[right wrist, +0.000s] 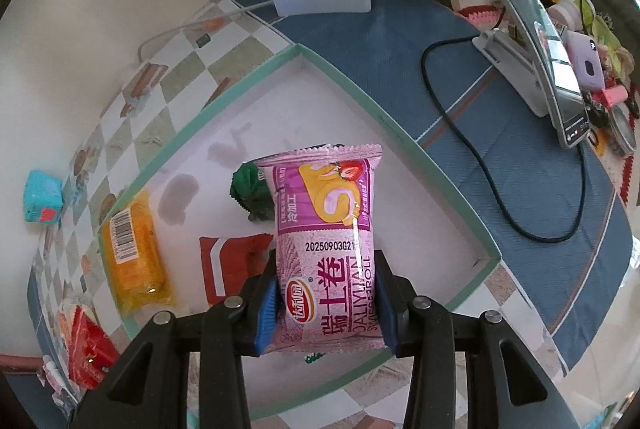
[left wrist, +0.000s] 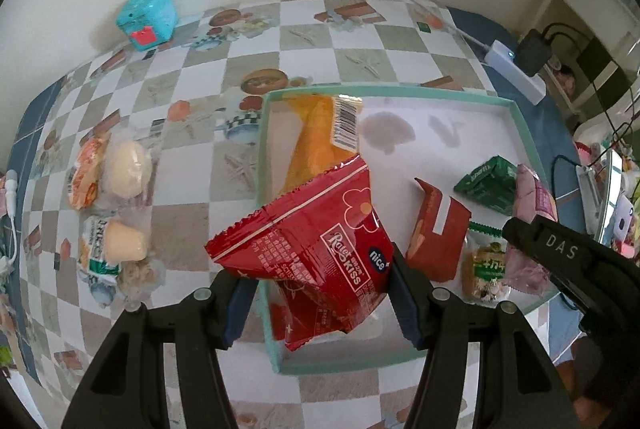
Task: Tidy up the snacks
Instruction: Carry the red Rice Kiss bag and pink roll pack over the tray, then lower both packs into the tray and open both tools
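The left gripper (left wrist: 320, 303) clamps a red snack packet (left wrist: 308, 249) over the near-left corner of the teal-rimmed tray (left wrist: 520, 133). The right gripper (right wrist: 326, 313) pinches a pink Swiss-roll packet (right wrist: 326, 245) above the tray's near right side (2 wrapped cakes (left wrist: 116, 197) lie left of the tray).

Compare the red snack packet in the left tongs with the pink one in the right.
The red Rateb Kiss packet is crumpled and tilted; the pink Swiss roll packet is smooth, plump and upright. Red hangs over the tray's left edge; pink sits above its interior. Both are sealed and pinched between tongs.
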Motion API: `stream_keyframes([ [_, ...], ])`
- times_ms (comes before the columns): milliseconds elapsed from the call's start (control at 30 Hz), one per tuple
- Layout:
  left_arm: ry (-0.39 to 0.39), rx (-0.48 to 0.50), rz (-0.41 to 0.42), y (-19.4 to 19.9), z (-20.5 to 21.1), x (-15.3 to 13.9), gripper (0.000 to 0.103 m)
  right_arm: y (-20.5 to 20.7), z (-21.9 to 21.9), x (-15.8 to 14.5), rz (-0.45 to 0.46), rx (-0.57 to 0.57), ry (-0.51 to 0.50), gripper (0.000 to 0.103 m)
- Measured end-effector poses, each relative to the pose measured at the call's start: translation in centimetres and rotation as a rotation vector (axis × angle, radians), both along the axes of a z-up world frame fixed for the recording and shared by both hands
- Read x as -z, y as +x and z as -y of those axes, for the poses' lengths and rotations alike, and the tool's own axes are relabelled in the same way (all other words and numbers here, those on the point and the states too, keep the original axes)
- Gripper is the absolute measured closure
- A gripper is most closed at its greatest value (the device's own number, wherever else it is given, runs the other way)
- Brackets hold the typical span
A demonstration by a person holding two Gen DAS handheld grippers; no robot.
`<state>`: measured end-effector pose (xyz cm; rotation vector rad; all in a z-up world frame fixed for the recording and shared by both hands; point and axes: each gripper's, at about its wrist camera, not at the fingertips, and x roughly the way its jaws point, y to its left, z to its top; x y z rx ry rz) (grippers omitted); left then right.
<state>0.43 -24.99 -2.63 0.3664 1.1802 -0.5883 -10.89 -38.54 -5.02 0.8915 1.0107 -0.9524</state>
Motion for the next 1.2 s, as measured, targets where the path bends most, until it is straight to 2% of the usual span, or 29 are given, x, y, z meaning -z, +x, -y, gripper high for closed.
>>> stream_keyframes([
  [633,-0.045,0.023,0.035,0.8,4.2,-0.2,0.041,-0.3,1.0,-0.4,0.014,0.030,-0.004,0.058],
  [933,-0.046,0.003,0.008,1.1,3.6,0.1,0.040,-0.4,1.0,-0.4,0.022,0.028,0.004,0.057],
  [1067,-0.049,-0.023,0.004,1.5,2.8,-0.3,0.033,-0.4,1.1,-0.4,0.024,0.025,0.009,0.056],
  [1200,-0.062,-0.037,-0.004,1.7,2.1,-0.7,0.033,-0.3,1.1,-0.4,0.026,0.020,0.010,0.056],
])
